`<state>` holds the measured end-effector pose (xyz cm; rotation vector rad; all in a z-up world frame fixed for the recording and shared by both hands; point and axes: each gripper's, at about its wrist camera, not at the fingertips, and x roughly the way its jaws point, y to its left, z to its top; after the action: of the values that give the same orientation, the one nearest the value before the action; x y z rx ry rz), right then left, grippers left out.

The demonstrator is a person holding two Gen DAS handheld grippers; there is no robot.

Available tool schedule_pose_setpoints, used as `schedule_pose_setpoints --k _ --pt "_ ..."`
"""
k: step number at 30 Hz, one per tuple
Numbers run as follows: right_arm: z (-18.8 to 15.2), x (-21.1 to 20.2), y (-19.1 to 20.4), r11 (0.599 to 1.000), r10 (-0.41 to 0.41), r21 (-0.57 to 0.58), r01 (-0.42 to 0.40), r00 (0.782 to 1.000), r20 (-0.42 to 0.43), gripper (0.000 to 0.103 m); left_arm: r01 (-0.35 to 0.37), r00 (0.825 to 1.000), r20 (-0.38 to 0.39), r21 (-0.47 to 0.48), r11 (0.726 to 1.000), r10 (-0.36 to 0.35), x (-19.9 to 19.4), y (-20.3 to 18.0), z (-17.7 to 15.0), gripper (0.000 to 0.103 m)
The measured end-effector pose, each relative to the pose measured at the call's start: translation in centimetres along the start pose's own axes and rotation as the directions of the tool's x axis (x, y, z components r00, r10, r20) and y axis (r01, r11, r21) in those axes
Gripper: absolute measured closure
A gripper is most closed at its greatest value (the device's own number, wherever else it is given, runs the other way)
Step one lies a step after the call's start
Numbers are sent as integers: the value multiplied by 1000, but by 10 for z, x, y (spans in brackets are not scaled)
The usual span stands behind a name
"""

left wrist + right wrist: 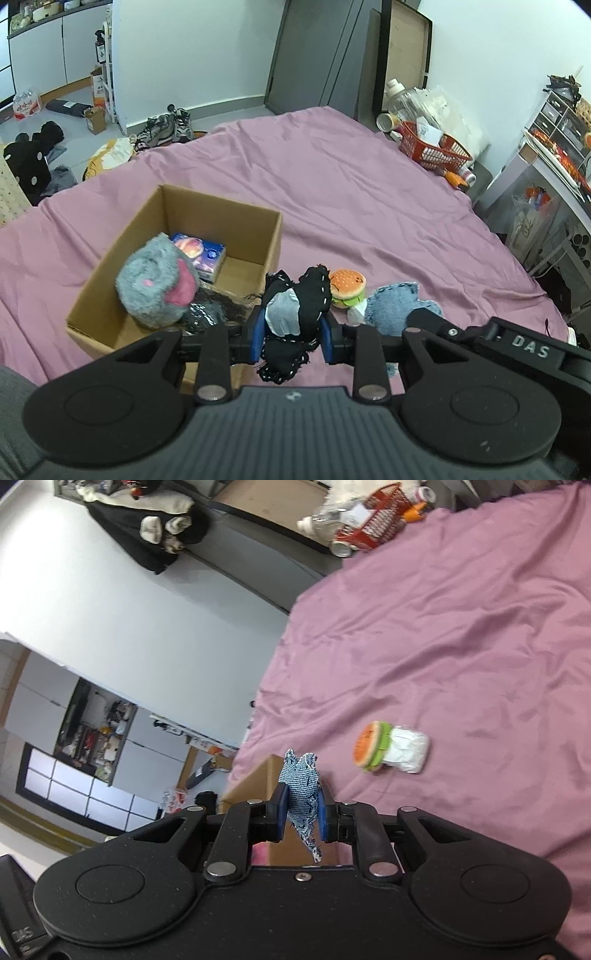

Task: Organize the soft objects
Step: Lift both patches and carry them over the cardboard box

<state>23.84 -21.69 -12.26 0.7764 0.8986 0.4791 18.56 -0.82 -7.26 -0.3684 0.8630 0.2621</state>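
1. Step in hand: carrying. I have one soft piece in each gripper, both lifted off the pink bedsheet [369, 192], and I judge them bound for the cardboard box [236, 206].
2. Left gripper [293, 325]: jaws clamped on a black stitched fabric piece [295, 295] with a grey patch; it bunches above and hangs below the blue pads.
3. Right gripper [301, 812]: jaws clamped on a blue denim fabric piece [301, 786], its tail dangling beneath. In the left wrist view this same piece shows just right of the black one.
4. Box contents: grey-and-pink plush toy [159, 280] propped against the near-left wall, blue tissue pack [201, 254] at the back, dark sparkly fabric [210, 310] at the front.
5. Next move, as I judge it: bring each gripper over the open floor at the box's right half, then let go; the plush crowds the left side.
6. Left on the sheet: burger plush [371, 746] touching a white wrapped pack [406, 751], just beyond the box.
7. Surroundings: red basket [436, 147] with bottles at the far bed corner, well apart from the work.
8. Hindrance: the box's near wall lies between my grippers and its floor; hanging fabric tails could snag on the rim.
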Motion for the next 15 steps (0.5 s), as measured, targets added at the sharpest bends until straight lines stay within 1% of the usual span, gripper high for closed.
schedule_pose_setpoints --k 2,6,15 --pt "0 -1 6 1000 23 -6 -23 1000 -2 86 -4 1000 4 -6 1000 4 -2 4 2 74" --pt "-3 -1 16 998 45 -35 -45 999 -3 86 -12 1000 8 -24 1000 12 -4 13 4 74" --pt "-17 15 37 992 70 -99 -73 997 -35 86 -32 999 10 -54 998 33 -6 39 11 74"
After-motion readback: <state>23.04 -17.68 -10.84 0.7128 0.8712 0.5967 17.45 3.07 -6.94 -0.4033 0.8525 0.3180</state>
